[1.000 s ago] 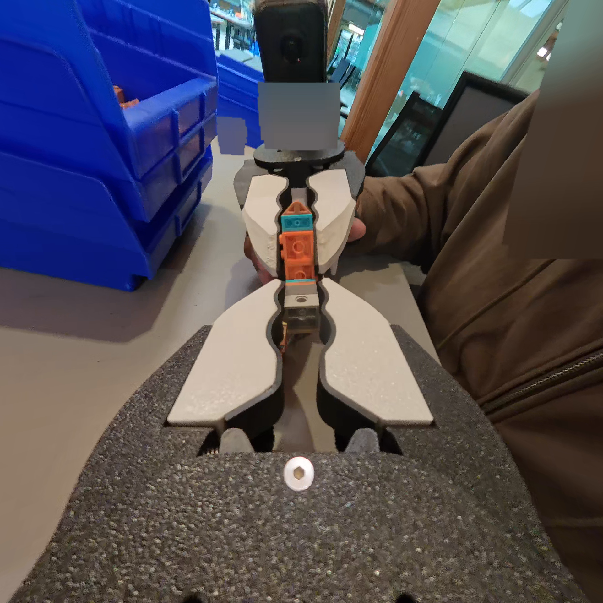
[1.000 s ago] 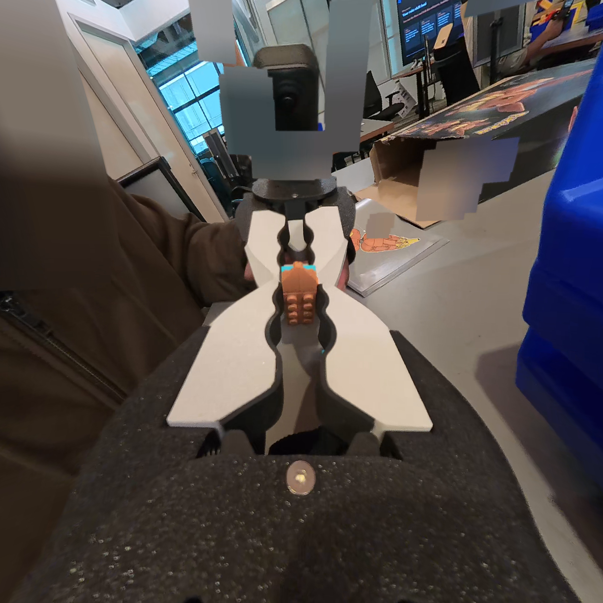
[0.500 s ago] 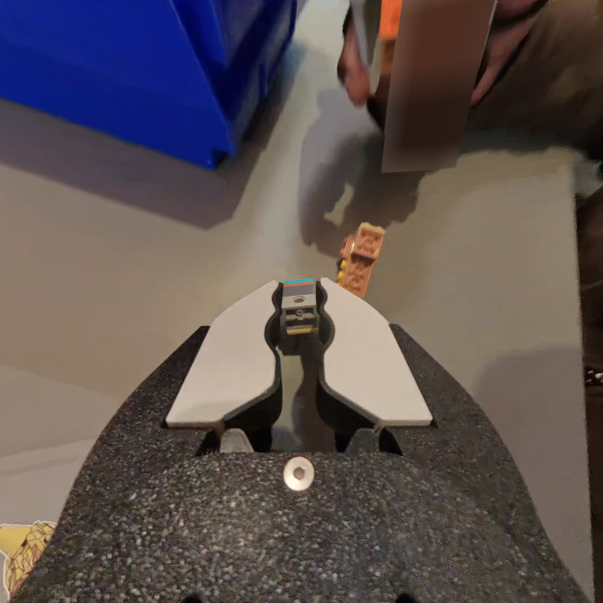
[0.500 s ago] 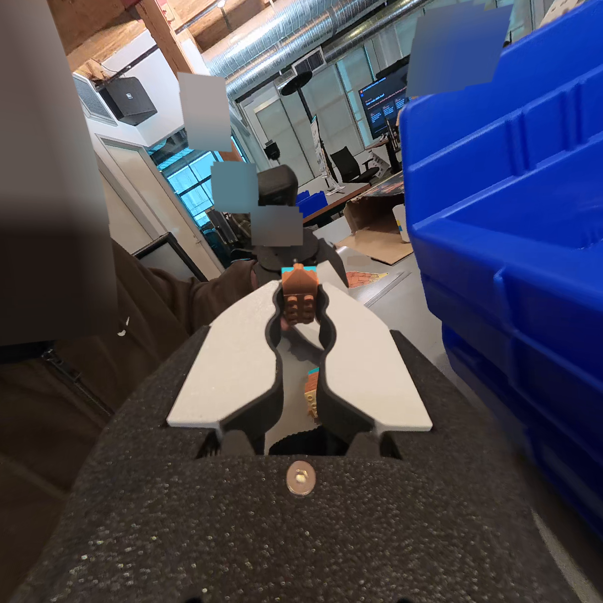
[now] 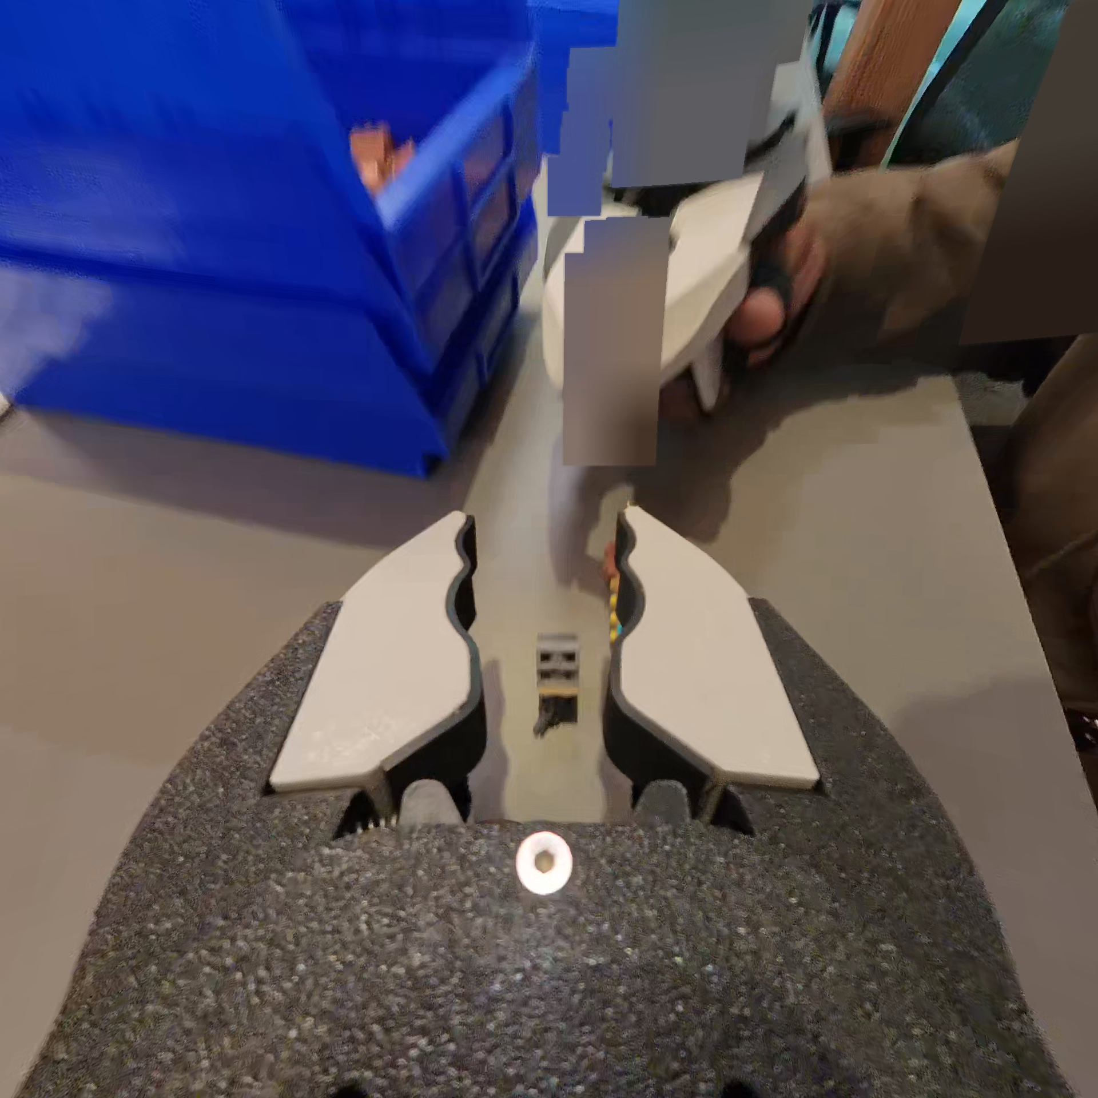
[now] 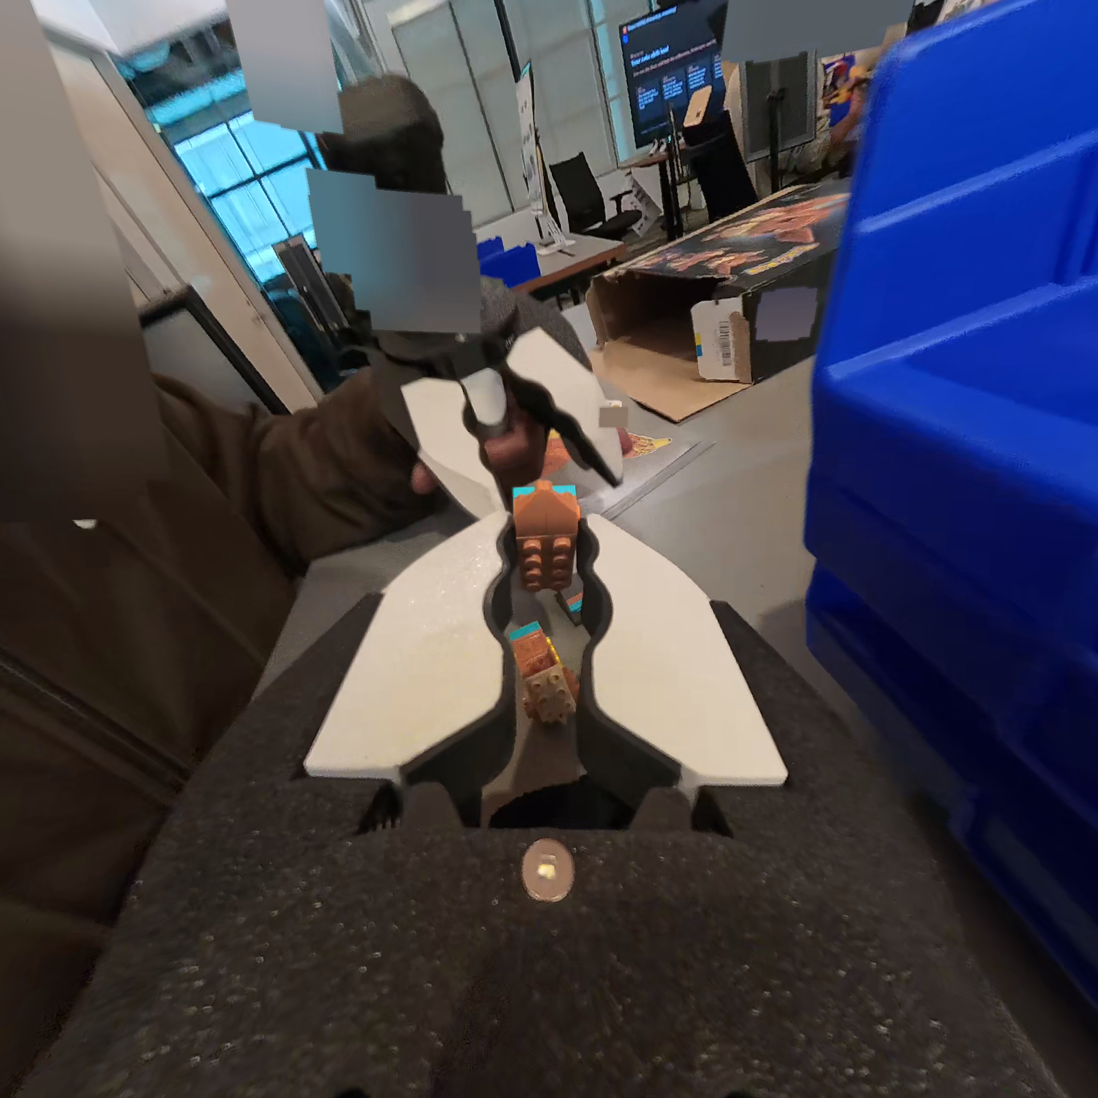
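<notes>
My left gripper (image 5: 546,526) is open and empty, low over the grey table (image 5: 178,594). A small grey brick piece (image 5: 557,659) lies on the table between its fingers. An orange and yellow brick cluster (image 5: 612,588) peeks out by the right finger. My right gripper (image 6: 543,526) is shut on an orange brick piece with teal corners (image 6: 543,535), held above the table. Under it lies the orange, tan and teal brick cluster (image 6: 540,671). The left gripper also shows in the right wrist view (image 6: 511,410), jaws apart. The right gripper shows in the left wrist view (image 5: 707,279), partly hidden.
Stacked blue bins (image 5: 237,267) stand at the left, with orange pieces in one; they fill the right of the right wrist view (image 6: 962,475). An open cardboard box (image 6: 665,338) lies at the table's far end. A person's brown sleeve (image 6: 267,463) is close. The table edge (image 5: 1004,535) runs along the right. Left tips to right tips: about 4 cm.
The two grippers pulled apart, splitting the brick stack. My left gripper then opened and let the grey piece go onto the table. My right gripper still holds the orange piece.
</notes>
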A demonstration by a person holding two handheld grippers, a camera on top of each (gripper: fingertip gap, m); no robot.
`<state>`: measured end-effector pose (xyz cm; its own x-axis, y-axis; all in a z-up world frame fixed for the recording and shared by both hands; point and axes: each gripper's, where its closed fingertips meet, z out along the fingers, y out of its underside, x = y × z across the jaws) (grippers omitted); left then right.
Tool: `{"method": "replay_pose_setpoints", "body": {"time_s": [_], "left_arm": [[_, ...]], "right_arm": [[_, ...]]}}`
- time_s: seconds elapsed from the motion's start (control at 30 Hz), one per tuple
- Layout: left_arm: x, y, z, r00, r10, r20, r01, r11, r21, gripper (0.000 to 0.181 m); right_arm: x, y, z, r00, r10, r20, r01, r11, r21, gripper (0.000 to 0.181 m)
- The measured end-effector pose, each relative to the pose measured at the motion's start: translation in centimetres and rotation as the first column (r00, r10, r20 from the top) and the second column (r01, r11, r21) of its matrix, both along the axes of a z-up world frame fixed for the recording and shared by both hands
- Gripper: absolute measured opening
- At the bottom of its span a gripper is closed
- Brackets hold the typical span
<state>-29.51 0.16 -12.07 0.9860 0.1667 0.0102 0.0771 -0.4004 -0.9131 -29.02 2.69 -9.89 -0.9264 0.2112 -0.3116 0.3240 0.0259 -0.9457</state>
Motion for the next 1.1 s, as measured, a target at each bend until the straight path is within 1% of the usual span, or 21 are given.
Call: {"method": "replay_pose_setpoints", "body": {"time_s": [0.07,0.13,0.23,0.3,0.33,0.4,0.47,0.5,0.57,0.63,0.7,0.77,0.87,0.9,0.97,1.03,1.1], "left_arm": [[0.7,0.7,1.1,0.996,-0.025,-0.083,0.031,0.997,0.066,0.044],[1.7,1.4,0.9,0.989,-0.07,-0.129,0.078,0.995,0.057,0.042],[3.1,2.2,0.0,0.979,-0.136,-0.155,0.139,0.99,0.01,0.039],[3.3,2.5,-0.1,0.982,-0.134,-0.133,0.138,0.99,0.024,0.038],[3.2,2.7,0.3,0.985,-0.118,-0.127,0.126,0.99,0.057,0.037],[2.7,2.8,1.3,0.987,-0.065,-0.145,0.084,0.989,0.123,0.036],[1.9,2.6,1.8,0.975,-0.006,-0.22,0.04,0.988,0.148,0.036],[1.6,2.5,2.0,0.961,0.019,-0.276,0.023,0.989,0.148,0.036],[1.1,2.4,2.5,0.912,0.066,-0.405,-0.006,0.989,0.148,0.034],[1.1,2.4,2.9,0.843,0.092,-0.53,-0.018,0.99,0.143,0.034],[1.3,2.6,2.8,0.77,0.089,-0.631,-0.022,0.993,0.112,0.033],[1.5,2.9,2.4,0.707,0.078,-0.703,-0.03,0.996,0.08,0.033],[1.1,3.1,2.1,0.655,0.1,-0.749,-0.072,0.995,0.07,0.033],[0.9,3.1,2.2,0.652,0.119,-0.749,-0.088,0.993,0.081,0.033],[0.7,3.0,2.6,0.667,0.16,-0.728,-0.105,0.987,0.12,0.026],[0.8,3.0,2.7,0.7,0.17,-0.694,-0.096,0.985,0.145,0.02],[0.9,3.0,2.6,0.734,0.162,-0.66,-0.081,0.985,0.151,0.018]], "right_arm": [[0.6,-0.6,-0.3,0.999,0.018,-0.041,-0.017,0.999,0.035,0.019],[1.4,-1.2,-0.3,0.996,0.048,-0.069,-0.045,0.998,0.036,0.019],[2.2,-1.8,-0.1,0.994,0.077,-0.075,-0.077,0.997,-0.001,0.019],[2.3,-2.0,0.3,0.995,0.082,-0.054,-0.085,0.995,-0.053,0.019],[2.1,-1.9,0.5,0.997,0.075,-0.03,-0.077,0.993,-0.088,0.019],[1.2,-1.6,1.0,0.996,0.048,0.069,-0.035,0.984,-0.174,0.019],[-0.1,-1.0,1.2,0.977,0.028,0.211,0.029,0.965,-0.262,0.019],[-0.6,-0.7,1.4,0.96,0.034,0.276,0.055,0.95,-0.307,0.019],[-1.3,-0.1,1.7,0.923,0.06,0.381,0.099,0.917,-0.385,0.019],[-1.5,-0.1,1.6,0.887,0.092,0.452,0.122,0.898,-0.423,0.019],[-1.3,-0.5,1.4,0.859,0.122,0.496,0.129,0.888,-0.442,0.019],[-0.9,-1.0,1.3,0.838,0.15,0.524,0.128,0.881,-0.456,0.019],[-0.6,-1.4,1.3,0.817,0.172,0.55,0.139,0.867,-0.478,0.019],[-0.5,-1.5,1.3,0.812,0.177,0.556,0.141,0.866,-0.48,0.019],[-0.3,-1.8,1.3,0.807,0.184,0.561,0.14,0.863,-0.485,0.019],[-0.3,-1.8,1.5,0.806,0.185,0.563,0.155,0.851,-0.502,0.019],[-0.3,-1.7,1.5,0.812,0.174,0.557,0.153,0.857,-0.492,0.019]]}}
